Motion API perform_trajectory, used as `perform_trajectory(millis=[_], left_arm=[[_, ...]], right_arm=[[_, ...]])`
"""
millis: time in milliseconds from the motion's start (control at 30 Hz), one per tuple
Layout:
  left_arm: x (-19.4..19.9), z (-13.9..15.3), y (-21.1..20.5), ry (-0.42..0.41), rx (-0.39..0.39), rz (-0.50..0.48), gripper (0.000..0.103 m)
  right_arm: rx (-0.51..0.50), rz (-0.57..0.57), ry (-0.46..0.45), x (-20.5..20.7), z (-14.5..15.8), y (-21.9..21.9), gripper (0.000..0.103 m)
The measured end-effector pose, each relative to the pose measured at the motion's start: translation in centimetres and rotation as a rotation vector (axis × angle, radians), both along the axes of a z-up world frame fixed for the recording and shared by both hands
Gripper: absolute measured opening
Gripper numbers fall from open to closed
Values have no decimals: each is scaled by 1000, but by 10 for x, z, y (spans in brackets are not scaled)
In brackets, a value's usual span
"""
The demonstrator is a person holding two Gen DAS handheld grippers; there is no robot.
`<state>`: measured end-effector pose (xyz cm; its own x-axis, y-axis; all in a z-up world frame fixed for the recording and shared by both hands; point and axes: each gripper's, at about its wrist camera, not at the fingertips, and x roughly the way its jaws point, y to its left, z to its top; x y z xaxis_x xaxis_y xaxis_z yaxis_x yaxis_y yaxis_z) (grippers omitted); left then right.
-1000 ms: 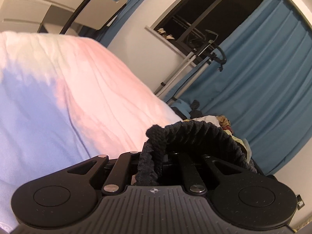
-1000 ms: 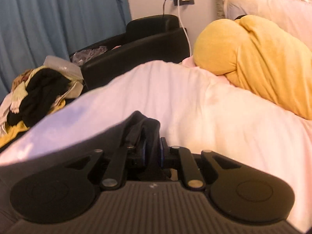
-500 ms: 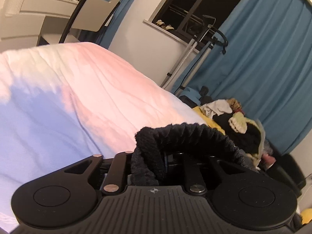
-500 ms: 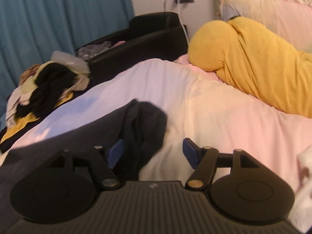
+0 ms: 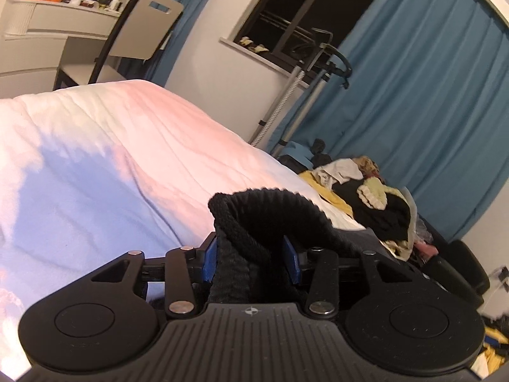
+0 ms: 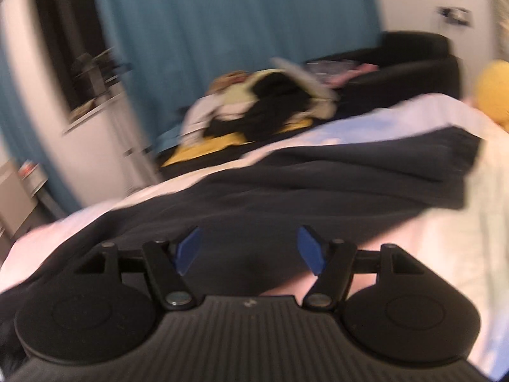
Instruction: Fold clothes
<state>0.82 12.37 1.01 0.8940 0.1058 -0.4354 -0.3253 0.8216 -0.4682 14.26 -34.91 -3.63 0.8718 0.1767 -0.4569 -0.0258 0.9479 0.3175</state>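
Nearest to me, at the bottom centre of the left wrist view, my left gripper (image 5: 251,262) has its jaws opening, with a bunched fold of the black knit garment (image 5: 267,219) standing between the blue pads (image 5: 210,262); I cannot tell whether they still pinch it. In the blurred right wrist view, my right gripper (image 6: 251,250) stands wide and holds nothing, with the dark garment (image 6: 334,184) spread on the bed across the middle of the frame just beyond the pads.

I judge the knit soft, limp and light: it slumps and bunches, so it should be taken at a hem or corner, not mid-panel, with both claws lifting evenly.

Behind it the pale bed cover (image 5: 111,165) fills the left. Farther off, right of centre, lies a pile of mixed clothes (image 5: 372,197), then the blue curtains (image 5: 429,102).
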Motion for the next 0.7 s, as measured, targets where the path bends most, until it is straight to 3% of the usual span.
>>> perform_trajectory(millis=[133, 267, 567, 700], left_arm=[[-8, 6, -7, -18, 21, -20, 47], [-8, 7, -18, 11, 99, -12, 47], [-8, 8, -6, 15, 24, -4, 47], [-25, 12, 15, -64, -106, 43, 47]], right_arm=[[33, 102, -33, -19, 4, 43, 70], [11, 153, -30, -32, -7, 69, 71], [29, 185, 64, -23, -32, 76, 71], [64, 218, 77, -21, -33, 73, 71]])
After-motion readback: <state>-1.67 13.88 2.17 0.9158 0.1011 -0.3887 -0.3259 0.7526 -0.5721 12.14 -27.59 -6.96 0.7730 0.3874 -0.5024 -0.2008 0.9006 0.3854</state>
